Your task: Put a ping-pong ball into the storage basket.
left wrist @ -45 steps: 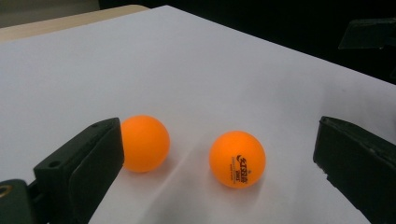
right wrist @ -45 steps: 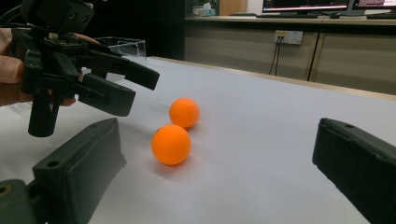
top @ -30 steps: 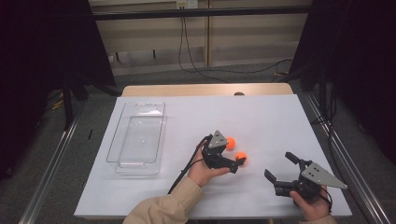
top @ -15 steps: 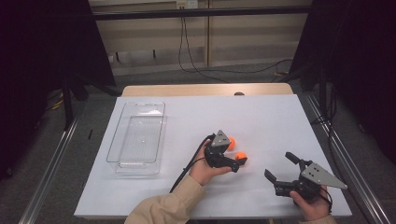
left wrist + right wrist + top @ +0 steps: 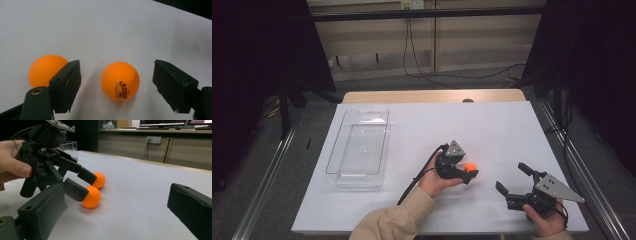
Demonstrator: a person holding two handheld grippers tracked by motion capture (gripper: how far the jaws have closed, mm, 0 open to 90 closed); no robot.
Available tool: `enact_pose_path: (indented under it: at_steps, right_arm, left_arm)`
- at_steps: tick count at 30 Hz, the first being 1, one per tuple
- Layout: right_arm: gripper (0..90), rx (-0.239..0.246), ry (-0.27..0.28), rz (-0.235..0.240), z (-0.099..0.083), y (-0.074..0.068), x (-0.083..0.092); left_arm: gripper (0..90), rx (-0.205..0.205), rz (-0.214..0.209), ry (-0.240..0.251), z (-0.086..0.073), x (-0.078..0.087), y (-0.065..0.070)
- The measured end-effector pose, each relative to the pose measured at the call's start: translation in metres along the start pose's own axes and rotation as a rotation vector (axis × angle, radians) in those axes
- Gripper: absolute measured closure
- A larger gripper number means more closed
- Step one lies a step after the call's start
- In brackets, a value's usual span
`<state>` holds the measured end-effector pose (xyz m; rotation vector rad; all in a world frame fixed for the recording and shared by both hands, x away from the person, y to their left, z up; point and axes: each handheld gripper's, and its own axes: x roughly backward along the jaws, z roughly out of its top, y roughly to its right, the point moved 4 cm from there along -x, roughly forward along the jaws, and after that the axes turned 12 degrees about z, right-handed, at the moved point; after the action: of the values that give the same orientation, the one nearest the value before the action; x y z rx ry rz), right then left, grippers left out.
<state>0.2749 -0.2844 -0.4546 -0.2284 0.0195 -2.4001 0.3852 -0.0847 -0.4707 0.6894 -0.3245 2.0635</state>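
Observation:
Two orange table-tennis balls lie on the white table (image 5: 512, 125). In the left gripper view, the printed ball (image 5: 120, 80) sits between the jaws of my left gripper (image 5: 117, 67) with a gap on each side. Those jaws have just been closing and touch nothing. The plain ball (image 5: 45, 70) rests just outside one finger (image 5: 67, 85). From above, the left gripper (image 5: 469, 170) straddles the printed ball (image 5: 470, 167). The right gripper view shows the left gripper (image 5: 85, 183) around the near ball (image 5: 91, 197), with the far ball (image 5: 99, 180) behind. My right gripper (image 5: 511, 176) stands open and empty at the front right.
A clear plastic tray (image 5: 359, 145) stands empty on the table's left side, and its corner (image 5: 68, 145) shows behind the left hand. The table's front edge lies close under both hands. Metal rails run along both sides of the table.
The left gripper has slid a little to the right over the near ball and its jaws have narrowed around it. The other ball is now covered from above. The right gripper stayed still.

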Motion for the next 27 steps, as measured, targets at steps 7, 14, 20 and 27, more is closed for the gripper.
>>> enact_pose_path:
  at_steps: [7, 14, 20, 27]
  right_arm:
    - [1.2, -0.002, -0.001, 0.0, 0.0, 0.0, 0.0]
    - [1.2, -0.002, -0.001, 0.0, 0.0, 0.0, 0.0]
    - [1.2, -0.002, -0.002, 0.001, 0.0, 0.0, 0.0]
    - [1.2, -0.003, -0.001, 0.001, 0.0, 0.0, 0.0]
  left_arm:
    - [31.6, -0.011, -0.002, -0.024, -0.003, -0.005, 0.001]
    - [36.1, -0.036, -0.002, -0.042, -0.004, -0.007, 0.001]
    - [40.9, -0.053, 0.0, -0.058, -0.007, -0.009, 0.001]
    - [44.7, -0.056, -0.008, -0.061, -0.008, -0.011, 0.002]
